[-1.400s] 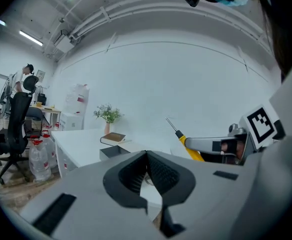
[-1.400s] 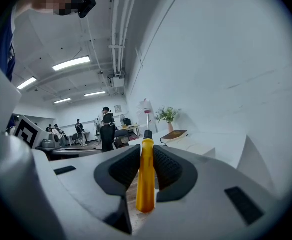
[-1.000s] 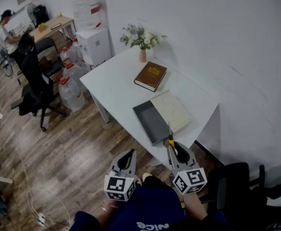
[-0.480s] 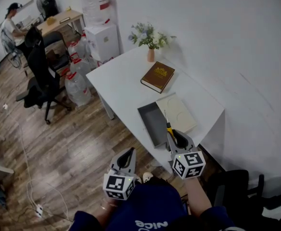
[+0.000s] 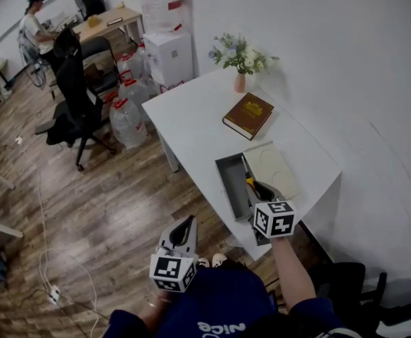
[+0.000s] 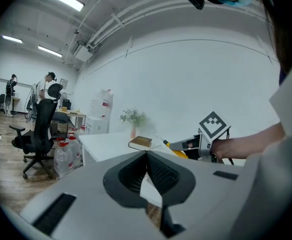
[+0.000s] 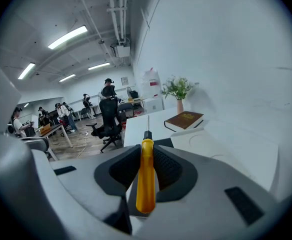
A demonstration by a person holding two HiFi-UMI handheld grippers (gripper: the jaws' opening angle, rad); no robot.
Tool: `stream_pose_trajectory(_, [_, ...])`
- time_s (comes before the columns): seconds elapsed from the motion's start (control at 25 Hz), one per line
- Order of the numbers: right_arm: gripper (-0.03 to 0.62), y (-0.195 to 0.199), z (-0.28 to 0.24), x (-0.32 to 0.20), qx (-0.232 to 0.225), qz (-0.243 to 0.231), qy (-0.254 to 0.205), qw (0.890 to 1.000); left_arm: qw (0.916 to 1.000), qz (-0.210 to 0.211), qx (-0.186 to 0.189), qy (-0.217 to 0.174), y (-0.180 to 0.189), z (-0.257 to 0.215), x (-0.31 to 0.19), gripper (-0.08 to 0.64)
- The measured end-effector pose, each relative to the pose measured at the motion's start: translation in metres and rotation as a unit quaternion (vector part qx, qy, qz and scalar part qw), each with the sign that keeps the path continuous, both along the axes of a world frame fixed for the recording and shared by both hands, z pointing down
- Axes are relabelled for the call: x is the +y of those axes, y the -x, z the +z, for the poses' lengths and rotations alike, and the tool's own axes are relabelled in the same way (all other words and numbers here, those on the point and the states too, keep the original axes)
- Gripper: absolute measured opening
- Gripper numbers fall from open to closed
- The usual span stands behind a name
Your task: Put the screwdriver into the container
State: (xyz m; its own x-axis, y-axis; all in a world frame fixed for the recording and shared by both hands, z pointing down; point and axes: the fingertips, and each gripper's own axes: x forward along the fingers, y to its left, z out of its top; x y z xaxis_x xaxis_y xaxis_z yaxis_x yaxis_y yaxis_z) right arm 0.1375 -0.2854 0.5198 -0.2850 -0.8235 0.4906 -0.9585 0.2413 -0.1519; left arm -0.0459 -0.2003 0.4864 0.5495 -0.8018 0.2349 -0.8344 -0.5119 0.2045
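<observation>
My right gripper (image 5: 256, 189) is shut on a screwdriver (image 5: 250, 182) with a yellow handle (image 7: 146, 179) and a thin metal shaft pointing forward. It hangs over the near end of an open dark grey container (image 5: 232, 183) on the white table (image 5: 191, 125). The container's pale lid (image 5: 274, 167) lies right beside it. My left gripper (image 5: 186, 224) hangs lower, off the table's near edge above the wooden floor, shut with nothing in it (image 6: 147, 154). In the left gripper view the right gripper (image 6: 193, 145) and the screwdriver (image 6: 175, 150) show ahead.
A brown book (image 5: 248, 115) and a vase of flowers (image 5: 241, 60) stand at the table's far end. Water bottles (image 5: 128, 115), a water dispenser (image 5: 169, 44) and a black office chair (image 5: 79, 97) are to the left. A person (image 5: 35, 27) sits at a far desk.
My right gripper has carried the screwdriver forward, from the table's near edge to above the container's near end. The left gripper has stayed where it was.
</observation>
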Motion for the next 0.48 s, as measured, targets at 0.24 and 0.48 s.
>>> stream_pose_trajectory(0.24, [0.095, 0.004, 0.040, -0.026, -0.017, 0.011, 0.073, 0.997, 0.9991, -0.041, -0.004, 0.008, 0.026, 0.004, -0.006, 0.017])
stream_pose_trajectory(0.48, [0.095, 0.003, 0.068, -0.044, 0.003, 0.006, 0.116, 0.993, 0.9975, -0.065, -0.004, 0.027, 0.043, 0.013, -0.011, 0.017])
